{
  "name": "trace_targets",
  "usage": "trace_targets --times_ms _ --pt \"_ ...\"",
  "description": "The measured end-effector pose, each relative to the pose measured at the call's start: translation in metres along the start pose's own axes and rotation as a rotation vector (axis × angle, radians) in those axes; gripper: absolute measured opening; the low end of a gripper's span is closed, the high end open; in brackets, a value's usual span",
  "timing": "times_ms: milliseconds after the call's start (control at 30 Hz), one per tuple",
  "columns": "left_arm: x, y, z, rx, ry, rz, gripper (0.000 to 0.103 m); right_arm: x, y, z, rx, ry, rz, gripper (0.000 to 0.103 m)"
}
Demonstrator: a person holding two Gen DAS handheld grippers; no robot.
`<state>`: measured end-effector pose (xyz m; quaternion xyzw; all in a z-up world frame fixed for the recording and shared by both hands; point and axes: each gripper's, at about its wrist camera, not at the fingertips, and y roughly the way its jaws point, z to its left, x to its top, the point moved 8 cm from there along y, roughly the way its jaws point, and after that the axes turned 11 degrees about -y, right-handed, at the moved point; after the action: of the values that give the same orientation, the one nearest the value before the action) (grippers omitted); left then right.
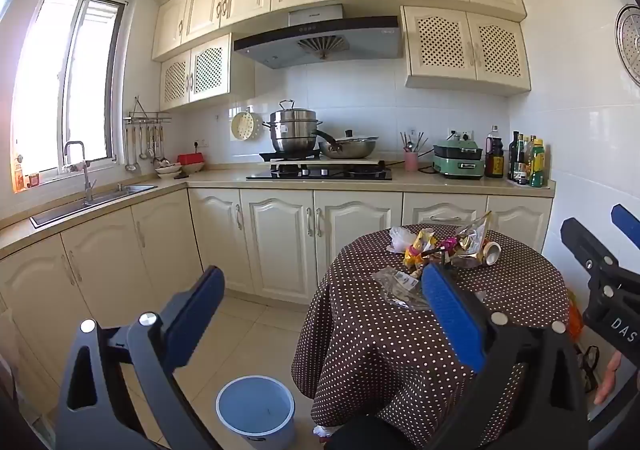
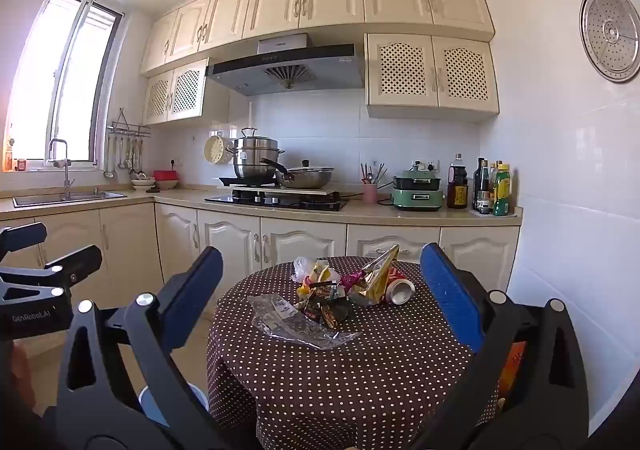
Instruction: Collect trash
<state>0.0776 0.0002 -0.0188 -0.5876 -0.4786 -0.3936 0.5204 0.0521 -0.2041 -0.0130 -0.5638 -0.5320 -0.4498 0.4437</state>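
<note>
Trash heap (image 2: 340,292): wrappers, a clear plastic bag (image 2: 296,320), a gold foil pouch (image 2: 378,274) and a crushed can (image 2: 400,290), bunched near the far middle of the round surface (image 2: 360,370); probably gathered there so both tools can reach it.
Bucket (image 1: 256,410): pale blue, open-topped, on the floor just beside the surface's left side; presumably the place for the trash.
Left tool (image 1: 324,298): fingers spread wide, holding nothing, tipped slightly down, short of the heap.
Right tool (image 2: 320,290): fingers spread wide, holding nothing, level, framing the heap without touching it.
Edges: the dotted cloth (image 1: 400,350) drapes over the rim, hiding the true edge; the clear plastic bag lies nearest the front.
Open room: bare floor between the cabinets and the surface leaves a free path to the bucket; a wall stands close on the right.
</note>
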Motion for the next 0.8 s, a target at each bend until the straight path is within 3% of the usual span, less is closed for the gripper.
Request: trace_targets --times_ms 800 --pt "0.0041 0.0015 0.0031 0.003 0.0 0.012 0.097 -0.0076 0.0016 -0.0011 0.005 0.006 0.007 0.097"
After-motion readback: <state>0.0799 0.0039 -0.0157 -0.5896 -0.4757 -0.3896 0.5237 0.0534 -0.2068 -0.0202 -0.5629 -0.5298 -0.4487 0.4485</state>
